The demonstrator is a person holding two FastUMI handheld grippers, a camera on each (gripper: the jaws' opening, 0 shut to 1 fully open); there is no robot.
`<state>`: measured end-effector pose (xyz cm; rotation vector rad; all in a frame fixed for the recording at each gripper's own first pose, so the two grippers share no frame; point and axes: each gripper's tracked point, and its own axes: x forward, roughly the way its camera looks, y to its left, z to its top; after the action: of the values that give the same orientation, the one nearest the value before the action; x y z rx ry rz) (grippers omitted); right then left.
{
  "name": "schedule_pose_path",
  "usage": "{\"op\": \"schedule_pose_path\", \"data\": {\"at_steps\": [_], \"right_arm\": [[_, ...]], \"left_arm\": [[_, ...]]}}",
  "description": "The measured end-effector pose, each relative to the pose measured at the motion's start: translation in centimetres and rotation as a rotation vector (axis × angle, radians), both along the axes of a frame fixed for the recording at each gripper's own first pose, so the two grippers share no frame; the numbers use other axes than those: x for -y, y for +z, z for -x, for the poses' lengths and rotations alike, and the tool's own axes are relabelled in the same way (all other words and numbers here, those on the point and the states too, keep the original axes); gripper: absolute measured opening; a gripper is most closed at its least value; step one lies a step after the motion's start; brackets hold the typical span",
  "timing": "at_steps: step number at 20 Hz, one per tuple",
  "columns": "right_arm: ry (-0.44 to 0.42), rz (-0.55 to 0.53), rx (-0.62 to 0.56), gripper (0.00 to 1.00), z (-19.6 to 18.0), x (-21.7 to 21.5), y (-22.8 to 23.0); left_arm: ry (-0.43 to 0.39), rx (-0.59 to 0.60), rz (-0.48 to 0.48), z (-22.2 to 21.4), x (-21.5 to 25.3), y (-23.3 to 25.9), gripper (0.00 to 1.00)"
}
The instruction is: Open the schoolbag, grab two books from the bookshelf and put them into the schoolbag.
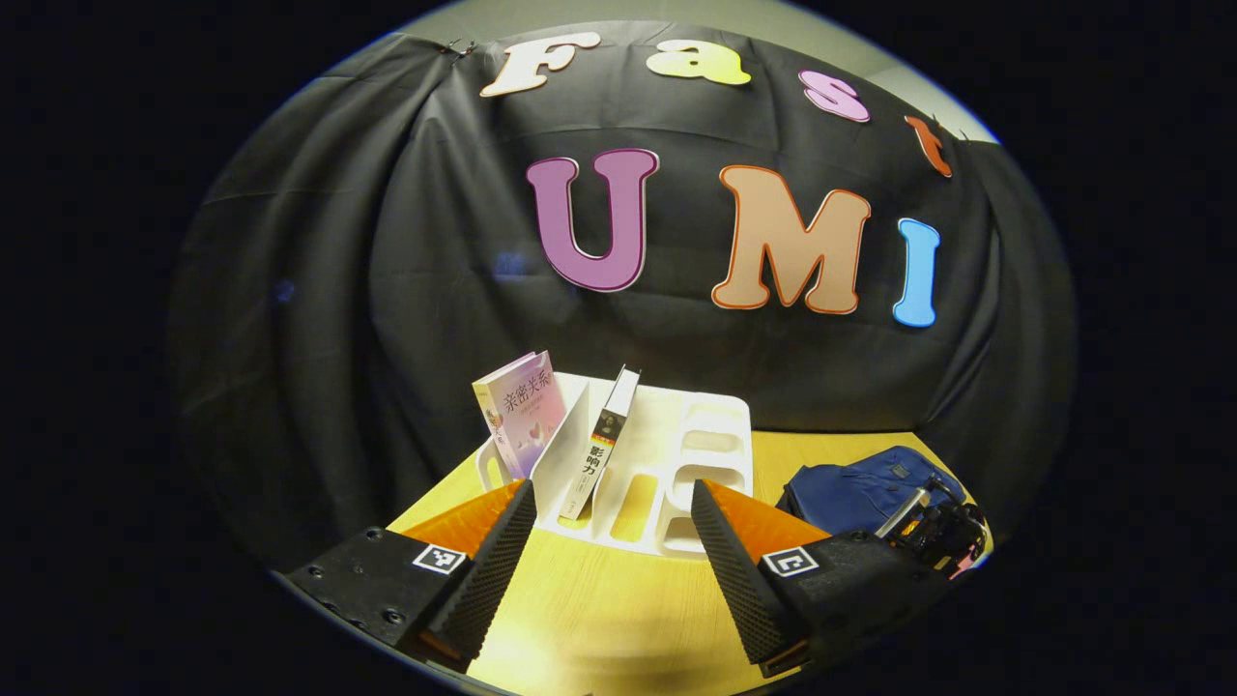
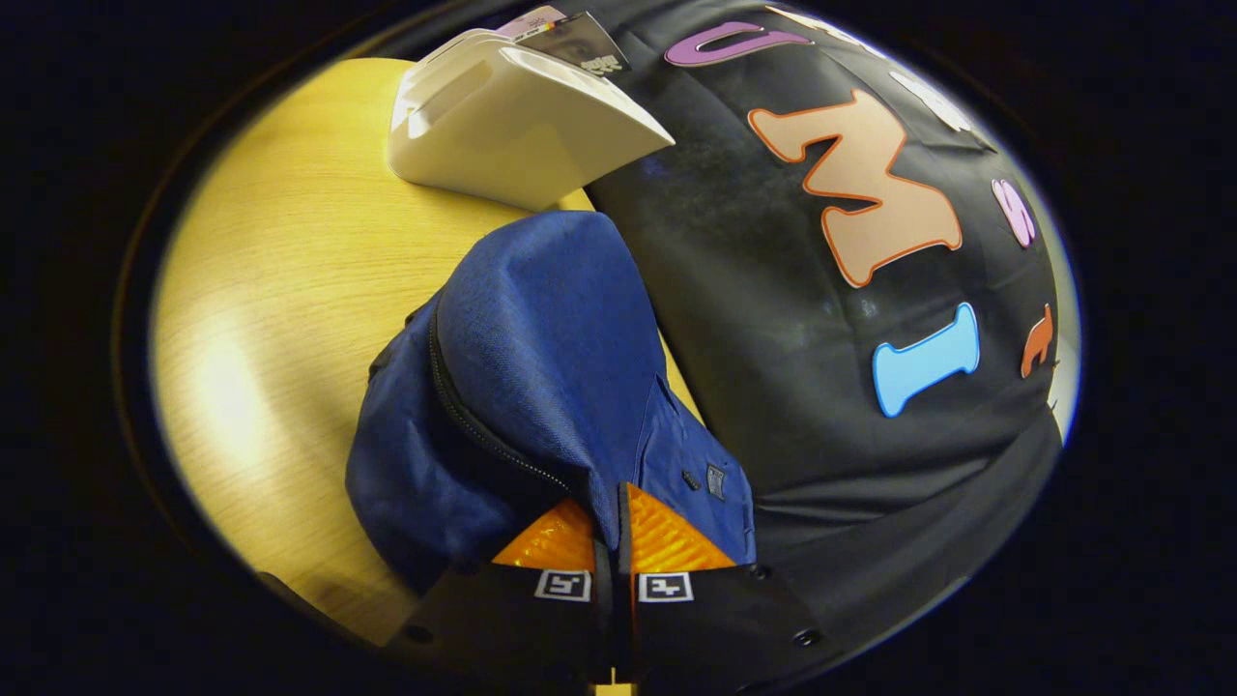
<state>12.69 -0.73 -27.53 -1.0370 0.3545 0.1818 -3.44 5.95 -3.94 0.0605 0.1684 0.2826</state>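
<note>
The schoolbag [image 2: 541,387], a soft blue fabric pack, lay slumped on the desk [image 2: 280,319] close against the booth's black wall, with its dark zipper [image 2: 483,425] curving across the near side. It looked light and floppy, likely to sag and shift rather than hold its shape, so the zipper pull or a fold of cloth beside it seemed the sensible place to take hold. In the right gripper view, the right hand-held gripper [image 2: 609,527] had its orange fingers pressed nearly together on a ridge of the bag's fabric near the zipper's end, apparently pinching it; whether the pull itself was between them could not be told. Beyond the bag stood the white bookshelf [image 1: 667,464], a slotted plastic rack near the back of the desk. Two books leaned in its slots: a pink book [image 1: 522,411] at the left end and a dark-spined book [image 1: 604,449] tilted in the next slot. Both looked stiff and moderately heavy, with smooth covers, best gripped across the upper free edge where they stood clear of the rack. The left hand-held gripper [image 1: 614,527] hovered above the desk in front of the rack, fingers spread wide and holding nothing.
</note>
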Motion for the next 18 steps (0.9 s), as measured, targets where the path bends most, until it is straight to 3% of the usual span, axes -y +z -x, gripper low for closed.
{"op": "schedule_pose_path", "data": {"at_steps": [2, 6, 7, 8, 9, 10, 18], "right_arm": [[-0.009, -0.028, 0.0, 0.01, -0.1, 0.1, 0.4], [-0.028, -0.094, 0.0, 0.07, -0.4, 0.3, 1.9], [-0.032, -0.103, 0.004, 0.01, -0.5, 0.3, 2.4], [-0.036, -0.11, 0.013, 0.01, -0.6, 0.4, 3.0], [-0.04, -0.117, 0.023, 0.07, -0.7, 0.6, 3.5], [-0.047, -0.123, 0.033, 0.01, -0.8, 0.7, 4.0], [-0.108, -0.195, 0.077, 0.04, -1.8, 2.2, 7.0]], "left_arm": [[0.005, -0.006, -0.014, -0.1, -0.2, 0.1, 0.95], [0.005, -0.033, 0.033, -0.9, -0.6, -0.1, 0.95], [0.003, -0.039, 0.044, -1.2, -0.8, 0.0, 0.95], [0.003, -0.046, 0.047, -1.4, -1.0, 0.3, 0.95], [0.0, -0.05, 0.046, -1.9, -1.1, 0.4, 0.95], [-0.005, -0.057, 0.04, -2.5, -1.3, 0.7, 0.95], [-0.083, -0.141, -0.052, -8.2, -1.7, 2.5, 0.95]]}}
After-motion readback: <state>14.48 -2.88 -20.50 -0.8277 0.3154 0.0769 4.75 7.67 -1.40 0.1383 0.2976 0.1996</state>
